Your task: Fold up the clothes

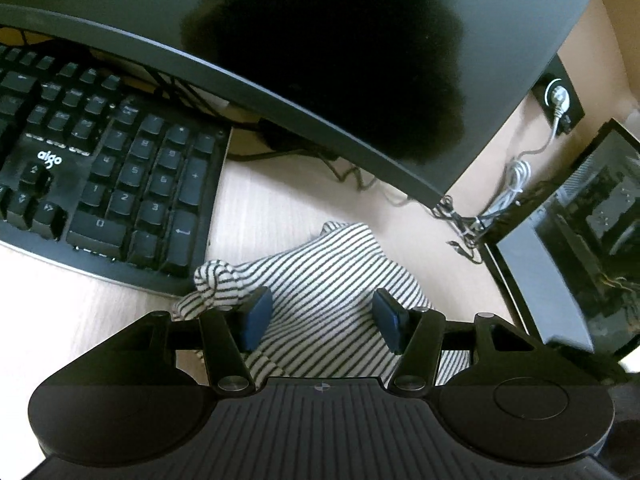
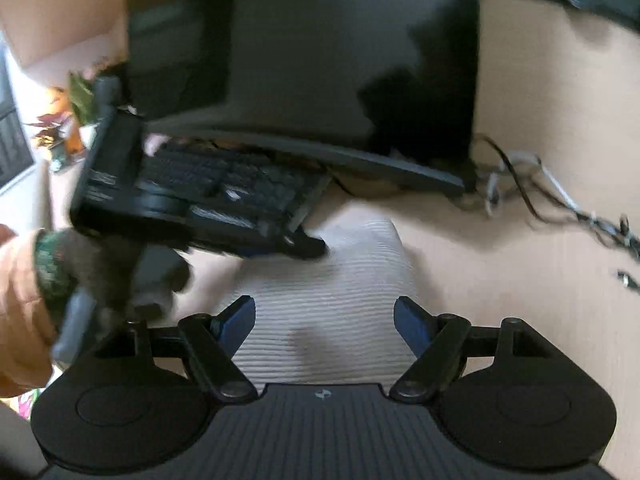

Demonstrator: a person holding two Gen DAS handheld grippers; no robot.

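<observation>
A black-and-white striped garment [image 1: 320, 276] lies bunched on the light wooden desk [image 1: 272, 200], beside the keyboard's right end. A knotted or twisted bit of it [image 1: 216, 280] sits by my left finger. My left gripper [image 1: 320, 316] is open just above the garment, its blue pads apart with cloth under them. In the right wrist view the same garment [image 2: 336, 288] lies ahead, blurred. My right gripper [image 2: 324, 324] is open over its near part. The left gripper's body [image 2: 192, 208] shows there, held by a hand, its tip at the garment's far left edge.
A black keyboard [image 1: 100, 168] lies to the left, touching the garment. A dark monitor [image 1: 320, 60] stands behind it. Tangled cables [image 1: 500, 196] and a black computer case [image 1: 580, 232] are to the right. The desk shows bare wood at the right [image 2: 520, 280].
</observation>
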